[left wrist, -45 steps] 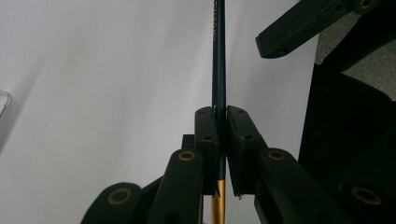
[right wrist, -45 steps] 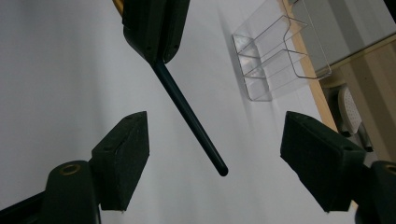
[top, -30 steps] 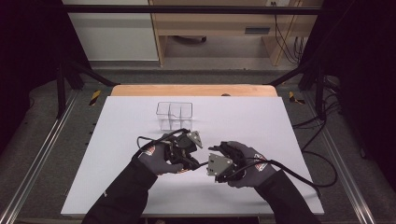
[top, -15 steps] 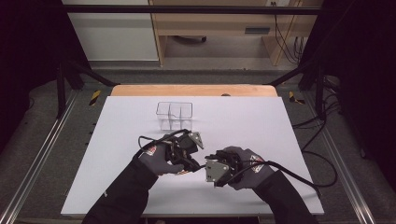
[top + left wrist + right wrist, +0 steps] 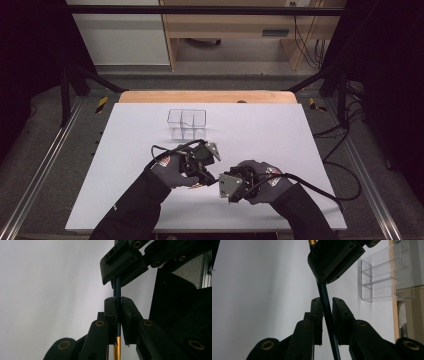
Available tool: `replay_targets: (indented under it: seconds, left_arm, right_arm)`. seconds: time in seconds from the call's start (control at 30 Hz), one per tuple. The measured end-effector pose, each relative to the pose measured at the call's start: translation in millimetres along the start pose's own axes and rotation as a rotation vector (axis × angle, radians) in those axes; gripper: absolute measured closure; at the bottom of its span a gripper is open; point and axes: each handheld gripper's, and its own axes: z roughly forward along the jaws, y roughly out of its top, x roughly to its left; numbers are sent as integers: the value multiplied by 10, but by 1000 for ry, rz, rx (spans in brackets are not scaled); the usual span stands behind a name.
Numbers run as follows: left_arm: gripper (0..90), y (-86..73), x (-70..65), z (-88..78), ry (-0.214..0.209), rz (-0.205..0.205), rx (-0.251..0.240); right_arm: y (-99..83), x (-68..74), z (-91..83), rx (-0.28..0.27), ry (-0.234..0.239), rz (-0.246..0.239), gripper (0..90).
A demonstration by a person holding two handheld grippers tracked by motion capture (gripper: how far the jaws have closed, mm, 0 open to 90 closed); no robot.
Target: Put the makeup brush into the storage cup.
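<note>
We saw the left hand-held gripper (image 5: 199, 170) and the right hand-held gripper (image 5: 225, 184) close together over the near part of the white tabletop (image 5: 280, 145), both gloved hands low above it. Between them ran a thin dark blue pencil (image 5: 117, 292) with a gold end – most likely a pencil, though its tip was hidden. In the left gripper view the left jaws were pressed flat on the pencil's shaft, gripping it near the gold end. In the right gripper view the pencil (image 5: 325, 305) passed slantwise between the right jaws, which had just been closing; they stood nearly together around the shaft – touching it on at least one side. A clear plastic divided organizer (image 5: 187, 124) stood farther back on the tabletop, well apart from both grippers.
</note>
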Motion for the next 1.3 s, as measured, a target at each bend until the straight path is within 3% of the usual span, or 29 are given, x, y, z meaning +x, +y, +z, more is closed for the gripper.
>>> replay_targets:
  seconds: [0.33,0.57,0.7,0.9,1.07,1.3]
  left_arm:
    - [821,-20,18,-33,-11,3,-17]
    - [802,-48,21,-38,-8,21,-27]
    - [674,-94,37,-80,0,34,-63]
    - [517,-270,68,-217,56,45,-114]
    - [370,-463,127,-357,124,10,-192]
    - [258,-714,174,-505,187,-34,-300]
  right_arm:
    - [2,5,12,-1,17,-9,837]
    - [13,10,18,1,44,17,846]
    - [3,-1,15,1,40,20,846]
    - [-36,-27,-11,-3,25,61,846]
    - [-101,-47,-11,2,25,105,846]
    - [-184,-84,-22,1,20,188,846]
